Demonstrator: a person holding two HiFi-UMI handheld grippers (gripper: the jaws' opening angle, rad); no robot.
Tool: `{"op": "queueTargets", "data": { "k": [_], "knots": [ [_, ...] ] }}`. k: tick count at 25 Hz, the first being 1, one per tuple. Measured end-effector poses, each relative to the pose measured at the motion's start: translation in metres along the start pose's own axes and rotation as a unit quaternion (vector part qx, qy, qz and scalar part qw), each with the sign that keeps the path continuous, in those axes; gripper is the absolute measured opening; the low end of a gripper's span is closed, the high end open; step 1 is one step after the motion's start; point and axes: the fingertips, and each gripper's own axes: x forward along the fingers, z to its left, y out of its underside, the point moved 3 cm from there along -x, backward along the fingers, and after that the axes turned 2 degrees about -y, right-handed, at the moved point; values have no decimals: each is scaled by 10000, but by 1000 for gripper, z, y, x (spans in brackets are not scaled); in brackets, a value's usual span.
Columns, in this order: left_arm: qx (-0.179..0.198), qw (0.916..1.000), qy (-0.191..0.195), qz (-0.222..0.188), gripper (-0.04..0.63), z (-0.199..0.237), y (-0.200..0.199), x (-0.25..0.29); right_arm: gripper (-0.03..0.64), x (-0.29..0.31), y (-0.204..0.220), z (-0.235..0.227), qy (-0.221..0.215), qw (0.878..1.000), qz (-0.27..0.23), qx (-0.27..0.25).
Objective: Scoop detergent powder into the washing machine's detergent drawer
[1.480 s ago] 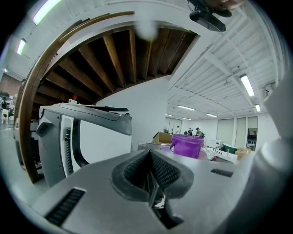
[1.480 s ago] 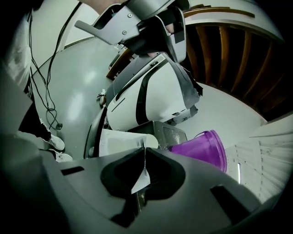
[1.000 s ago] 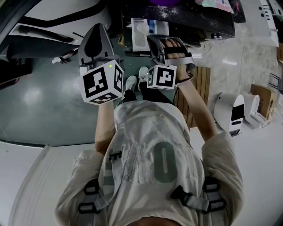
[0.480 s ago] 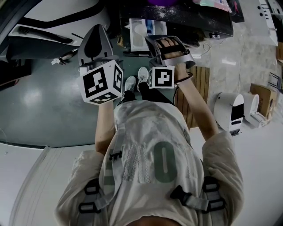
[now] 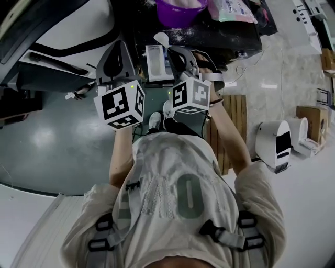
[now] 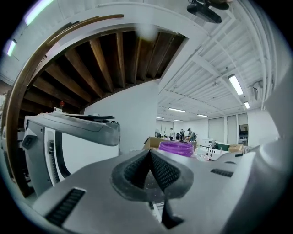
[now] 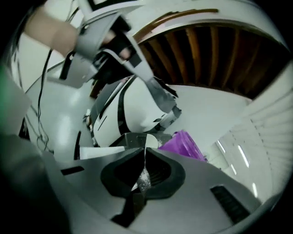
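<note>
While the person stands facing the bench (image 5: pixel 235 34), both hand-held grippers are raised in front of them, marker cubes turned up toward the head camera. On the right hand-held gripper (image 7: pixel 144 157), the jaws are clamped on the thin handle of a white scoop (image 7: pixel 149 140). The handle sits edge-on between the pads, with some powder (image 7: pixel 144 179) stuck to it low down. From above, the round end of the scoop sits just past that gripper's tip, at the far end of the white detergent drawer (image 5: pixel 155 63). Can't tell if it touches the drawer. The drawer lies lengthwise between the two grippers, pale inside.

On the left hand-held gripper (image 6: pixel 149 153), the jaws are together with nothing between them. It's held just left of the drawer.

A purple bowl (image 5: pixel 180 10) sits on the dark bench beyond the drawer, with something white inside and white dust on the bench top near it. A printed pouch (image 5: pixel 233 8) lies just right of the bowl. The white washing machine body (image 5: pixel 73 31) is off to the left.
</note>
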Motion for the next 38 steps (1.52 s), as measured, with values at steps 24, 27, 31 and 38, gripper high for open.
{"op": "queueTargets", "data": {
  "k": [24,27,31,38],
  "knots": [
    [650,9921,992,-407,20,-83,-46,7,12,-110,33,-102,1253,8605,-1466,4716],
    [664,9923,984,-364,20,-84,-43,6,12,-112,40,-95,1172,8565,-1460,4811],
    [663,9925,952,-389,20,-85,-45,4,12,-114,42,-92,1171,8581,-1431,4790],
    [632,9929,912,-431,20,-86,-47,3,12,-115,40,-94,1177,8615,-1490,4709]
  ]
}}
